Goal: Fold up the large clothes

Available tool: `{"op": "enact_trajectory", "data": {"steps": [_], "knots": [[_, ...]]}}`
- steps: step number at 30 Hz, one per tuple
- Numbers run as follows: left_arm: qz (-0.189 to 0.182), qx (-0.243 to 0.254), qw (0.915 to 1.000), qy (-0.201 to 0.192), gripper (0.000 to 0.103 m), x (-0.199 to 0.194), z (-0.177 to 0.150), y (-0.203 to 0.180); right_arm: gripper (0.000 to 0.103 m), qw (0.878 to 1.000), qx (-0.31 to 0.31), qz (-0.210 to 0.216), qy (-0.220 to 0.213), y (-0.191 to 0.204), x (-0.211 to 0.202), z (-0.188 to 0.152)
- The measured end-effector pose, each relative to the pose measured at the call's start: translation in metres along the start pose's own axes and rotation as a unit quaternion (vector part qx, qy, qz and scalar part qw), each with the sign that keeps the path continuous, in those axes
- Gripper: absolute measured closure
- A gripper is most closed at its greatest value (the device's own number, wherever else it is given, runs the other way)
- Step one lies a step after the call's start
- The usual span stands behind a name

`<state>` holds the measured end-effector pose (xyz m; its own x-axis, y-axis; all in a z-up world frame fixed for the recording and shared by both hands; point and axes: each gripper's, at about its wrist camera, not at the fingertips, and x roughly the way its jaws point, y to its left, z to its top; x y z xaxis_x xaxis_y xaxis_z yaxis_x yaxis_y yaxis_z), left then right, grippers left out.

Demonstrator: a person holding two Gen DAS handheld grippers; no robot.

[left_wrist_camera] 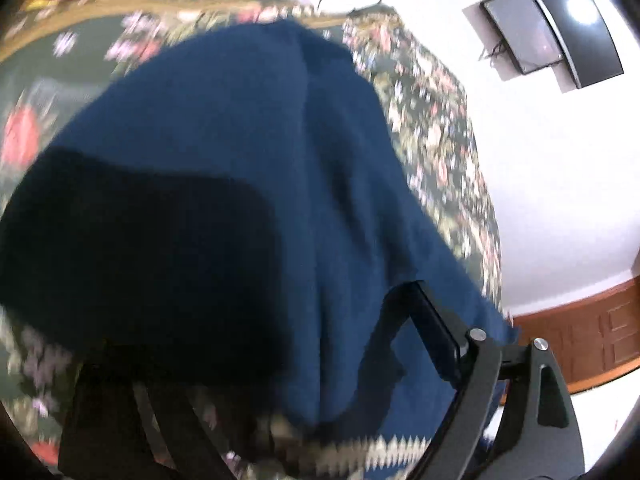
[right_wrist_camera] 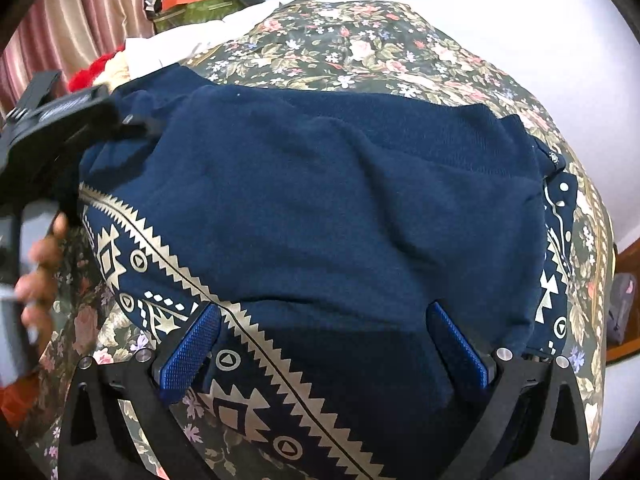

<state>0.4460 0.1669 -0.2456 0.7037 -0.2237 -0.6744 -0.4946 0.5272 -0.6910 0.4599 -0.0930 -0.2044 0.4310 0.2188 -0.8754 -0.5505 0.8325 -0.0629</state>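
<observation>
Navy sweater with a silver geometric band lies spread on the floral bedspread. Right gripper hovers over its near edge, jaws wide apart, blue pads clear of the cloth. Left gripper sits at the sweater's left side, jaws spread, holding nothing; view blurred.

A: Floral bedspread runs everywhere beyond the tongs, pink curtain far up-left.
B: Yep, red fluffy thing there too, plus a dark monitor against the wall.
</observation>
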Motion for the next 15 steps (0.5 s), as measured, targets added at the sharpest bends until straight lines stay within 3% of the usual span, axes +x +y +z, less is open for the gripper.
{"op": "enact_trajectory", "data": {"steps": [2, 3, 4, 6, 12, 15], "knots": [[0.008, 0.016, 0.9996, -0.024, 0.026, 0.001, 0.012, -0.006, 0.0, 1.0, -0.001, 0.003, 0.001, -0.001, 0.0, 0.0], [0.014, 0.027, 0.9991, -0.028, 0.038, 0.001, 0.016, -0.01, 0.0, 1.0, 0.0, 0.006, 0.001, -0.002, 0.0, 0.0], [0.023, 0.04, 0.9985, -0.03, 0.062, -0.003, 0.016, -0.008, 0.0, 1.0, 0.003, 0.01, 0.001, -0.003, -0.001, 0.001], [0.044, 0.081, 0.9952, -0.032, 0.078, -0.006, 0.02, -0.019, 0.0, 1.0, 0.016, 0.017, 0.005, -0.005, -0.005, 0.005], [0.032, 0.175, 0.9819, -0.064, 0.087, -0.048, 0.015, -0.048, 0.001, 0.996, 0.061, 0.043, -0.05, 0.001, -0.04, 0.035], [0.032, 0.203, 0.9754, -0.078, 0.087, -0.075, 0.004, -0.052, 0.001, 0.998, 0.038, 0.046, -0.037, 0.027, -0.027, 0.045]]}}
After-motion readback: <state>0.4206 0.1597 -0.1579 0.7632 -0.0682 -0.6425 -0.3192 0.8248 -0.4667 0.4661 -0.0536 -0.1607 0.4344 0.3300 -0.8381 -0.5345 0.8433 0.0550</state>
